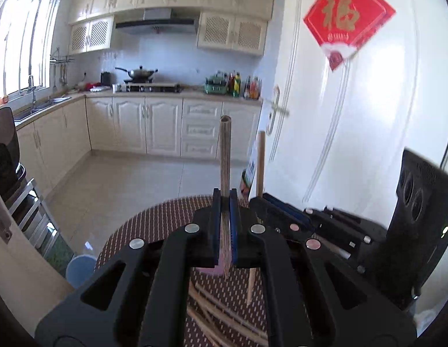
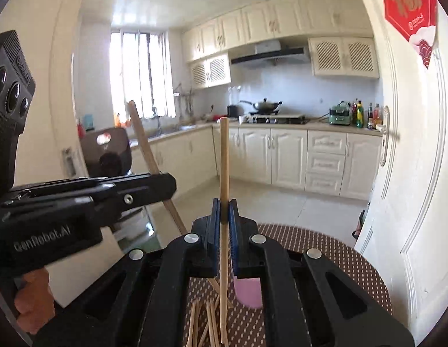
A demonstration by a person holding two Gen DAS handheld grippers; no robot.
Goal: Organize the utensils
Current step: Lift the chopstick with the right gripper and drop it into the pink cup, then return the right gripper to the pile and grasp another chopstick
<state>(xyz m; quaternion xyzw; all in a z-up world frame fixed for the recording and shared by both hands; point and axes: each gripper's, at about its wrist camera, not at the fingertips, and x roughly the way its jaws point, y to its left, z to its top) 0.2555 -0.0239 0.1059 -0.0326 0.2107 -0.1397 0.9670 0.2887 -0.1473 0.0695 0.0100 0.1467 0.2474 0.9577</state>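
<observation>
My left gripper (image 1: 224, 199) is shut on a wooden chopstick (image 1: 224, 156) and holds it upright above the table. My right gripper (image 2: 224, 208) is shut on another wooden chopstick (image 2: 224, 162), also upright. Each gripper shows in the other view: the right gripper (image 1: 270, 202) with its chopstick (image 1: 260, 164) just right of my left one, the left gripper (image 2: 166, 185) with its chopstick (image 2: 143, 136) tilted at the left. Several loose chopsticks (image 2: 206, 321) lie on the table below, also in the left wrist view (image 1: 221, 315). A pink cup (image 2: 248, 292) stands beside them, partly hidden.
The round table (image 2: 333, 257) has a brown dotted cover. A white door (image 2: 408, 173) stands close on the right. A black chair (image 2: 108, 150) and a metal rack (image 1: 33, 211) are at the left. A blue bucket (image 1: 79, 269) sits on the floor.
</observation>
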